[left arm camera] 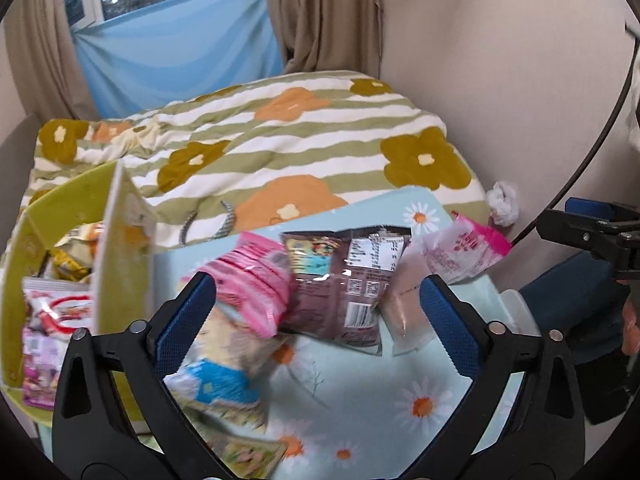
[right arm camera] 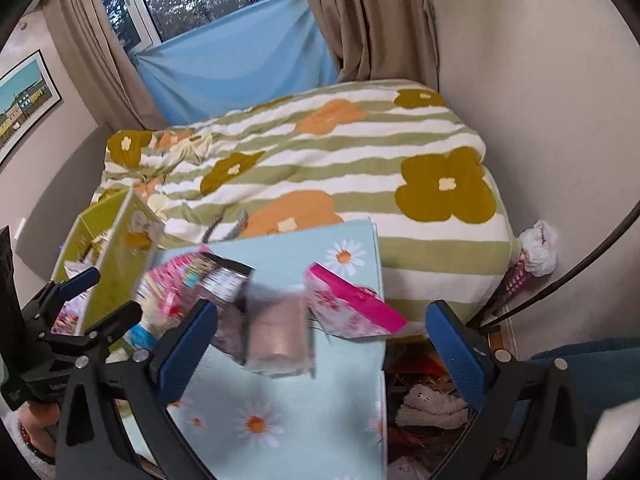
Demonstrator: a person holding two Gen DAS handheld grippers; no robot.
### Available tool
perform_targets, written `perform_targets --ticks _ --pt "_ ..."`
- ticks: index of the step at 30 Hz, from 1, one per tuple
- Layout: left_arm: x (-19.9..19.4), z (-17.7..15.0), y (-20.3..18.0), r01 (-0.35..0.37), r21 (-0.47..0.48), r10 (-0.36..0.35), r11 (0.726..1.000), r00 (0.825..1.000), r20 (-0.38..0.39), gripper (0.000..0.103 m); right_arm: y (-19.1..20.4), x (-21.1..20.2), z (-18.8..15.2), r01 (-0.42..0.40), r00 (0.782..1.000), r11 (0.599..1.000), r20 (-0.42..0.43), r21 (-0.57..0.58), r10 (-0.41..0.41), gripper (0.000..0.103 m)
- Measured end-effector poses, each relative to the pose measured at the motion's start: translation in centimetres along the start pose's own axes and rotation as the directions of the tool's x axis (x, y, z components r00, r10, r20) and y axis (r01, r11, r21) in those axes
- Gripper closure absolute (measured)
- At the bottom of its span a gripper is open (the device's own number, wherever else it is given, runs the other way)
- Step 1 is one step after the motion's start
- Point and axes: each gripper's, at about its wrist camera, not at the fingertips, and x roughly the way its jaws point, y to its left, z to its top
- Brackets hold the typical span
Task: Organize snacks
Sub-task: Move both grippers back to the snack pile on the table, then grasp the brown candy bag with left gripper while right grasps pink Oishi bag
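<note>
Several snack packets lie on a daisy-print table [left arm camera: 360,400]: a brown packet [left arm camera: 344,280], a pink striped packet [left arm camera: 256,280], a pale pink packet [left arm camera: 404,304], a bright pink packet [left arm camera: 468,248] at the far right edge, and a blue-and-cream packet [left arm camera: 220,372]. My left gripper [left arm camera: 316,312] is open and empty above them. My right gripper [right arm camera: 320,340] is open and empty over the pale pink packet [right arm camera: 280,328] and the bright pink packet [right arm camera: 352,308]. A green box [left arm camera: 116,260] at the left holds several packets.
A bed with a flowered striped blanket [left arm camera: 280,152] stands behind the table. The wall is at the right, with a white crumpled bag [right arm camera: 540,248] by it. Clutter lies on the floor [right arm camera: 428,400] right of the table. The left gripper [right arm camera: 80,300] shows beside the green box [right arm camera: 116,264].
</note>
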Motion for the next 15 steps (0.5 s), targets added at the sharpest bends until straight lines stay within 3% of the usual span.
perform_targets --ticks 4,15 --pt "3.1 -1.0 -2.0 -0.030 0.056 0.031 0.998 0.999 -0.017 0.007 -1.8 3.0 -0.8 -0.026 0.999 1.000 -0.048 0.003 0.026 0.000" --pt "7.4 -1.4 -3.2 -0.082 0.090 0.088 0.993 0.994 -0.063 0.007 -3.6 7.3 -1.6 -0.071 0.993 0.997 -0.093 -0.020 0.069 0.000"
